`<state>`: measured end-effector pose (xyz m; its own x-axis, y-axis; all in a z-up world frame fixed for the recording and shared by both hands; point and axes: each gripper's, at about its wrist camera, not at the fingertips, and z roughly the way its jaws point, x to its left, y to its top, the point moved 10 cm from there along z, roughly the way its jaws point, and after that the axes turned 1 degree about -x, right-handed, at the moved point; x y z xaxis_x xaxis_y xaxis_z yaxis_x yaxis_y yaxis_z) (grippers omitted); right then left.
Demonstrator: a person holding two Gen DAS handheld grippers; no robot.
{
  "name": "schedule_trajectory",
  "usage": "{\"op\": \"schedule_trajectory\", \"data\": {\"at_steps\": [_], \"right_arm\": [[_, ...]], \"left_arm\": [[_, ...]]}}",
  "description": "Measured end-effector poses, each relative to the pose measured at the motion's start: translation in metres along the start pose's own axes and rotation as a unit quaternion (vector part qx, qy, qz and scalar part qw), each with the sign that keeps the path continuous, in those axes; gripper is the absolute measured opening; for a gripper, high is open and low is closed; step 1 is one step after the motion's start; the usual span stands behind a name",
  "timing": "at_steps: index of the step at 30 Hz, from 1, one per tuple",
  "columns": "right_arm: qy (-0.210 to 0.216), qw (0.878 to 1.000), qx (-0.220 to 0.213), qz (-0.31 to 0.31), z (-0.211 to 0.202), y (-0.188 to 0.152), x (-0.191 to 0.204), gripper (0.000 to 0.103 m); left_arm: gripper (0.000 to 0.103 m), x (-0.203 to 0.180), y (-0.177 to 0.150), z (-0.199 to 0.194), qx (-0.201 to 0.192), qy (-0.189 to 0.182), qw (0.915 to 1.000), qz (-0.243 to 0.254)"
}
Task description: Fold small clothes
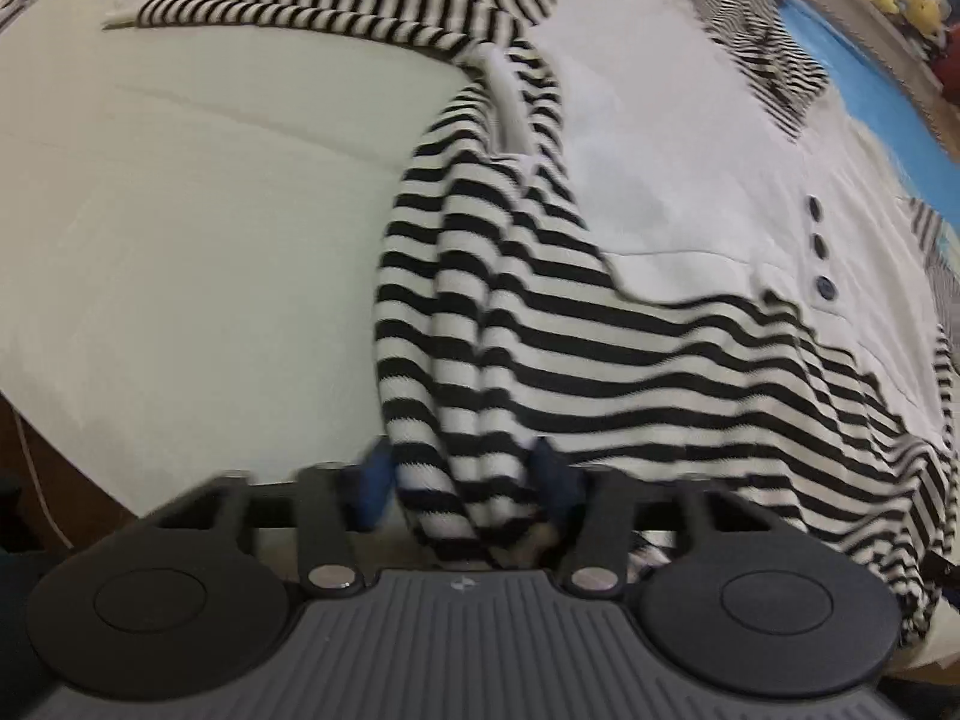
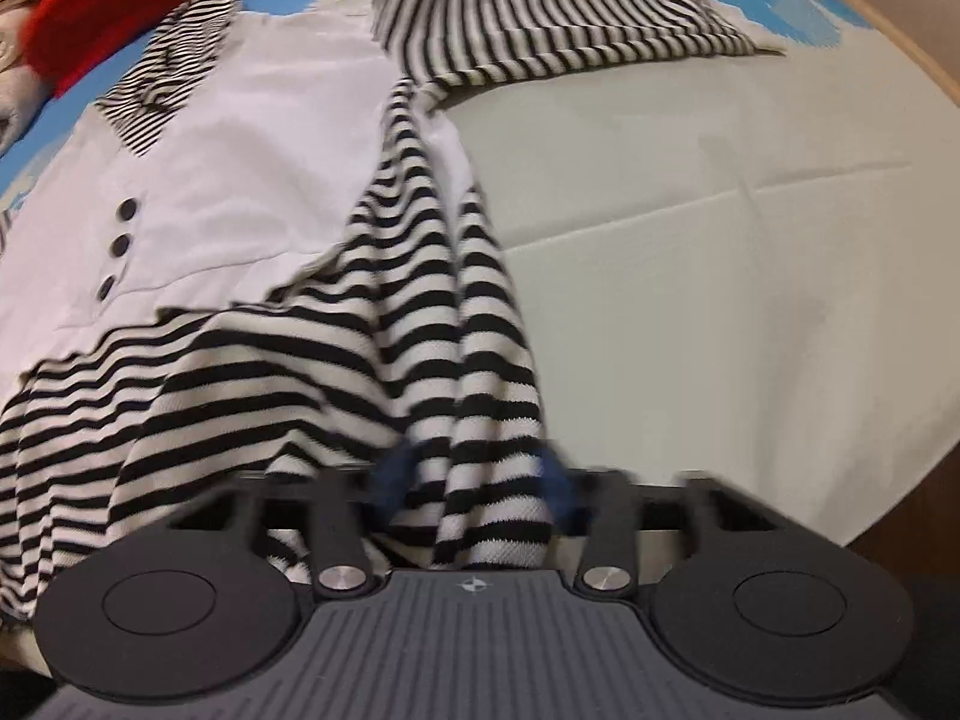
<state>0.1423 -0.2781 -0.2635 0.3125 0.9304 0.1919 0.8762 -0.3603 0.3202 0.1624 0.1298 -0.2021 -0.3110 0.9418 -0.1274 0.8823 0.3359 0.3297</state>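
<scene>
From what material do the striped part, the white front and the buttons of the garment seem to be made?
Striped part: looks like a soft knit; a ribbed texture shows near the left gripper and the right gripper.
White front: seems a smooth woven cloth, matte, with flat creases.
Buttons: dark, slightly glossy, probably plastic; blur leaves it open.

Black-and-white striped top (image 1: 540,330) with white front panel (image 1: 678,168), dark buttons (image 1: 819,246).
</scene>
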Motion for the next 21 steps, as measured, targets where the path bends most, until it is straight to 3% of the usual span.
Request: {"op": "schedule_trajectory", "data": {"at_steps": [1, 2, 5, 8, 12, 13, 14, 15, 17, 19, 21], "right_arm": [[0.001, 1.0, -0.006, 0.0, -0.004, 0.001, -0.001, 0.01], [-0.003, 1.0, -0.013, 0.004, -0.007, 0.004, -0.004, 0.009], [-0.003, 0.999, -0.032, 0.037, -0.02, 0.012, -0.021, 0.006], [-0.014, 0.998, -0.039, 0.049, -0.03, 0.013, -0.036, 0.005], [-0.026, 0.998, -0.016, 0.054, -0.029, 0.004, -0.044, 0.005], [-0.022, 0.999, -0.003, 0.042, -0.026, 0.0, -0.038, 0.006], [-0.02, 0.999, 0.007, 0.027, -0.024, -0.003, -0.033, 0.007], [-0.027, 1.0, 0.002, 0.014, -0.025, -0.003, -0.029, 0.011], [-0.04, 0.998, -0.038, -0.003, -0.035, 0.006, -0.022, 0.031], [-0.038, 0.996, -0.074, -0.021, -0.046, 0.015, -0.013, 0.039], [-0.021, 0.996, -0.075, -0.033, -0.045, 0.015, -0.004, 0.041]], "left_arm": [[0.015, -0.004, -0.001, -0.004, -0.005, -0.007, 0.9999, 0.014], [0.009, -0.008, -0.002, -0.009, -0.01, -0.012, 0.9996, 0.023], [0.007, -0.012, -0.006, -0.026, -0.033, -0.018, 0.9986, 0.038], [0.007, -0.014, -0.013, -0.041, -0.044, -0.038, 0.9976, 0.039], [0.008, -0.004, -0.019, -0.045, -0.031, -0.02, 0.9985, 0.04], [0.012, 0.002, -0.018, -0.043, -0.025, -0.008, 0.9989, 0.039], [0.023, 0.006, -0.016, -0.042, -0.024, 0.011, 0.9988, 0.04], [0.026, 0.007, -0.012, -0.043, -0.029, 0.021, 0.9984, 0.043], [0.032, 0.0, 0.0, -0.053, -0.062, 0.031, 0.9959, 0.058], [0.034, -0.016, 0.01, -0.069, -0.113, 0.033, 0.9884, 0.096], [0.034, -0.031, 0.007, -0.074, -0.129, 0.015, 0.9842, 0.12]]}}
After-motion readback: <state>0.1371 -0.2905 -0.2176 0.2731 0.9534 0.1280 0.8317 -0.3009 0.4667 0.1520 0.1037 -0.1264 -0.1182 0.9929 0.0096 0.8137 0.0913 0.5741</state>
